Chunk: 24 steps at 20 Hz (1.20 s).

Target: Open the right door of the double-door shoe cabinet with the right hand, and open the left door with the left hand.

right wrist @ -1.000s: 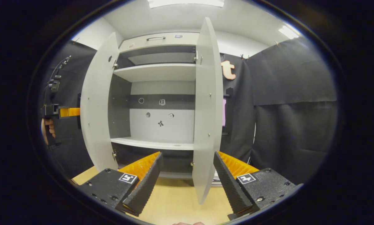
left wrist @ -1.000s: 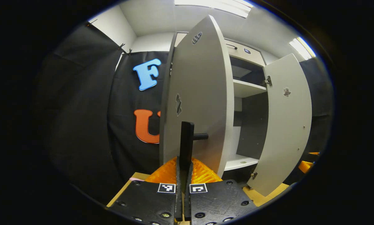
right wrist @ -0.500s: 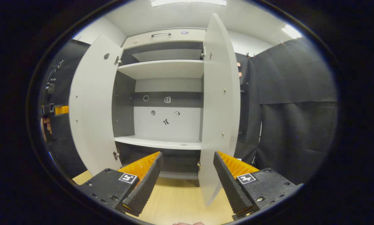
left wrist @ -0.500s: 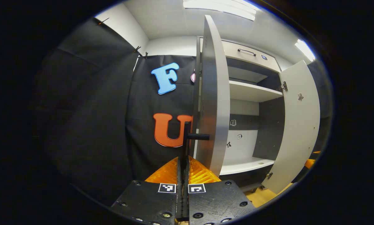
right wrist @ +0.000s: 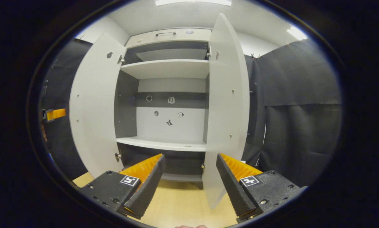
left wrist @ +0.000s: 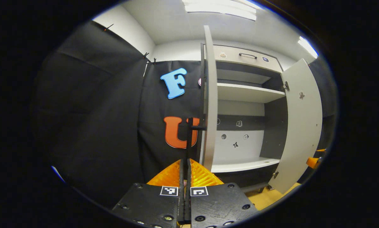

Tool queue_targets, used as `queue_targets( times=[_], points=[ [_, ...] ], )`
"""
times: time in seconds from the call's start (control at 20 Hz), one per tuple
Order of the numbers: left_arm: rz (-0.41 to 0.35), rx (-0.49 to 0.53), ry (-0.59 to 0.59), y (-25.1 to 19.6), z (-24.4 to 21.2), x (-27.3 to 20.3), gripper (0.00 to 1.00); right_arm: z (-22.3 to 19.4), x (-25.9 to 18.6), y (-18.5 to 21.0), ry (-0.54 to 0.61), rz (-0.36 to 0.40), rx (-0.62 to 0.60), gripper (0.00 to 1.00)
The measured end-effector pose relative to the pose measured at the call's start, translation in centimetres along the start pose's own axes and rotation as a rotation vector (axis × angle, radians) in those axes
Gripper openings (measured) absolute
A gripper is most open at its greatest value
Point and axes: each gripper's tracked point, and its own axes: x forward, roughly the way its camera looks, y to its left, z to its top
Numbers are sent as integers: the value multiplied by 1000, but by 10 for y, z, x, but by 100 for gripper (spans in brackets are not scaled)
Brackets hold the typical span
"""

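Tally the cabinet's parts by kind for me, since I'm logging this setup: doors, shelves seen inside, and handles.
Doors: 2, left door and right door, both swung open.
Shelves: 2, upper shelf and lower shelf.
Handles: 2, door handle and top handle.
Total: 6.

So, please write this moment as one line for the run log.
left gripper: shut on left door handle | right gripper: open, holding nothing | left door: open | right door: open

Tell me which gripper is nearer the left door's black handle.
Left. The left gripper is shut on the handle; the right gripper hangs open, back before the cabinet, apart from the left door.
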Motion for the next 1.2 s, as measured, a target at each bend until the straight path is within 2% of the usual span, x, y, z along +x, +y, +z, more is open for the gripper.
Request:
queue_targets(
  times=[0.1, 0.15, 0.3, 0.4, 0.5, 0.55, 0.6, 0.65, 0.85, 0.95, 1.0, 1.05, 1.2],
  points=[
    [-95, -40, 18, -49, -7, -3, 0, 8, -1, 5, -13, 15, 14, 100],
    [-119, -53, 22, -65, -13, -2, 0, 12, -2, 7, -24, 21, 16, 100],
    [-123, -27, 37, -92, -27, 5, 0, 20, -9, 9, -47, 28, -10, 100],
    [-167, -12, 40, -115, -32, 9, 0, 21, -13, 6, -57, 21, -24, 100],
    [-189, -8, 44, -127, -34, 12, 8, 20, -16, 4, -57, 20, -22, 100],
    [-188, -4, 41, -130, -33, 13, 19, 19, -17, 3, -56, 16, -19, 100],
    [-186, 0, 35, -132, -32, 14, 25, 18, -18, 0, -55, 13, -16, 100],
    [-185, 0, 29, -135, -31, 13, 35, 19, -18, -3, -54, 8, -14, 100],
    [-205, -7, 10, -146, -26, 14, 41, 19, -18, -10, -55, -4, -1, 100],
    [-233, -3, 9, -153, -27, 12, 61, 18, -18, -10, -57, -2, 4, 100],
    [-230, 4, 7, -153, -27, 12, 81, 18, -18, -10, -57, -3, 3, 100],
    [-218, 15, 4, -152, -27, 12, 91, 19, -17, -10, -59, -2, 3, 100],
    [-187, 24, 10, -149, -29, 13, 96, 20, -17, -7, -62, 8, 6, 100]
  ],
)
